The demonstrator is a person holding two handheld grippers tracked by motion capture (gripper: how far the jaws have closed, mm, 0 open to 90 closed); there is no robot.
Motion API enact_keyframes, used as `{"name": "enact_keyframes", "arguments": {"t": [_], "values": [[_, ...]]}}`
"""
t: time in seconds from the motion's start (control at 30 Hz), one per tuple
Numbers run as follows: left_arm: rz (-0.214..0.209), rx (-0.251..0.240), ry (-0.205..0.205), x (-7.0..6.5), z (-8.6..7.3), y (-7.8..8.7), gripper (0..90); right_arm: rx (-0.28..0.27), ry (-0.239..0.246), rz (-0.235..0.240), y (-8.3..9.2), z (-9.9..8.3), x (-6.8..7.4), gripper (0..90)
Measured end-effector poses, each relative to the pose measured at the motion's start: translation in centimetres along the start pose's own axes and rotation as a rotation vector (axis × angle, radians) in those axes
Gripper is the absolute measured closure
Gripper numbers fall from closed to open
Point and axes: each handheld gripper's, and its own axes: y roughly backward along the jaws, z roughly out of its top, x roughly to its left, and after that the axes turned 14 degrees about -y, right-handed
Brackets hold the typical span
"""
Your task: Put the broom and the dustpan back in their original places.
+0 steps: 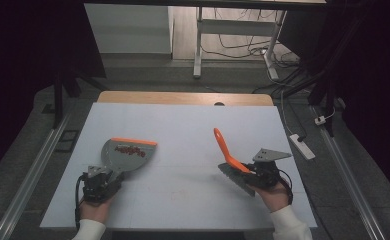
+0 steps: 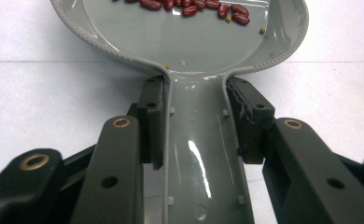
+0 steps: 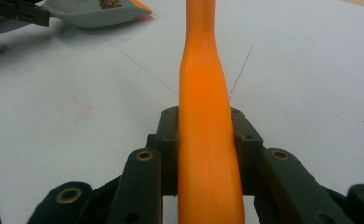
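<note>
left gripper [image 1: 101,181] sits at about 8 o'clock on the white table [image 1: 183,130], held in the left hand [image 1: 95,207]. its jaws are clamped on the grey handle of the dustpan [image 1: 128,152], one pad on each side of the handle in the left gripper view. the dustpan [image 2: 185,37] extends toward 1 o'clock from the gripper, orange lip at the far edge, and holds red beans [image 2: 189,7] along with a few small greenish grains. right gripper [image 1: 260,172] sits at about 4 o'clock, in the right hand [image 1: 273,192], well apart from the dustpan. its jaws are closed on the brush [image 1: 228,152] at the orange handle [image 3: 206,140]. the handle rises toward 11 o'clock; grey bristles lie beside the gripper at 8 o'clock.
</note>
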Motion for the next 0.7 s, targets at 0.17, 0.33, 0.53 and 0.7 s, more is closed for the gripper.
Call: {"name": "enact_keyframes", "arguments": {"t": [0.17,0.33,0.53,0.7], "values": [[0.021,0.021,-0.02,-0.5,-0.2,-0.7,61.4,0.034,-0.021,-0.011,-0.5,-0.4,-0.7,70.6],[0.008,0.036,-0.021,-0.4,-0.3,-1.0,60.8,0.082,-0.04,-0.018,-1.5,-0.7,-1.1,70.6],[-0.027,0.04,-0.032,-0.3,-0.2,-1.1,53.6,0.116,-0.065,-0.052,-2.2,-0.6,-2.0,70.6],[-0.036,0.054,-0.039,-0.2,-0.3,-0.8,40.3,0.121,-0.082,-0.087,-2.1,-0.6,-2.6,69.5]]}}
